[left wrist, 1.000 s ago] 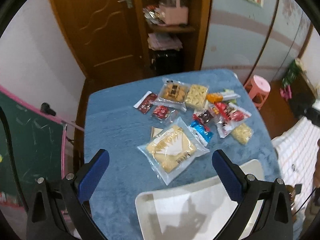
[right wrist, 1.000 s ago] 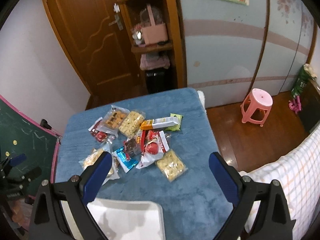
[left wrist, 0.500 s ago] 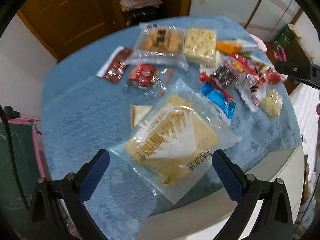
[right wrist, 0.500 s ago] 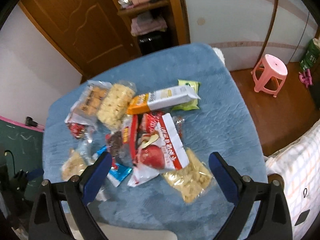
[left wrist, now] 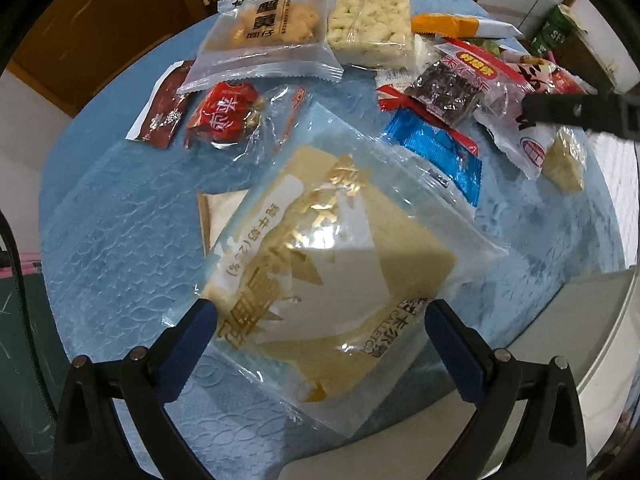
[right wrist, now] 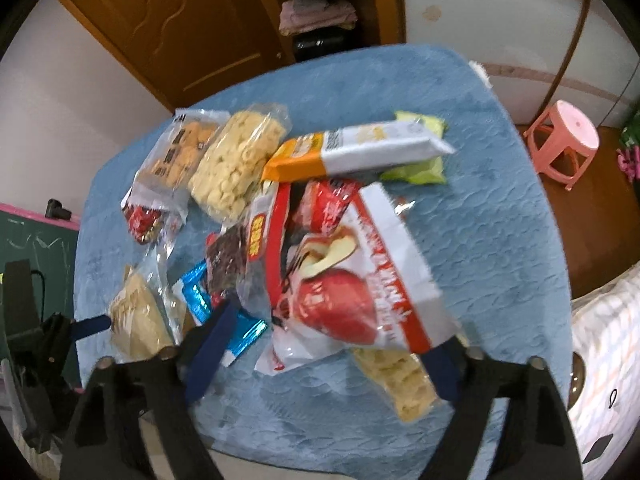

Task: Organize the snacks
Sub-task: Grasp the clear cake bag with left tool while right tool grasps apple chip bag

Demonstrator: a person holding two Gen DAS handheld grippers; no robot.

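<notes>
Several snack packs lie on a blue-covered table (left wrist: 112, 240). My left gripper (left wrist: 320, 328) is open, its blue fingers on either side of the near end of a large clear pack of pale wafer sheets (left wrist: 332, 256). My right gripper (right wrist: 328, 344) is open, straddling the near end of a red and white apple-picture bag (right wrist: 348, 280), which overlies a clear pack of puffed yellow snack (right wrist: 404, 376). A blue foil pack (right wrist: 208, 300) lies left of it. The right gripper's black arm (left wrist: 580, 114) shows at the right in the left wrist view.
Farther back lie a biscuit pack (left wrist: 276, 28), a puffed rice block (left wrist: 370, 28), an orange and white bar (right wrist: 352, 150), a green pack (right wrist: 420, 164), a dark fruit pack (left wrist: 448, 88) and small red packs (left wrist: 224, 116). A white tray (left wrist: 540, 360) sits at the near edge. A pink stool (right wrist: 564, 140) stands beyond the table's right side.
Both grippers have come down and forward toward the table. The left now straddles the wafer pack; the right now straddles the apple bag. Both stay open.
</notes>
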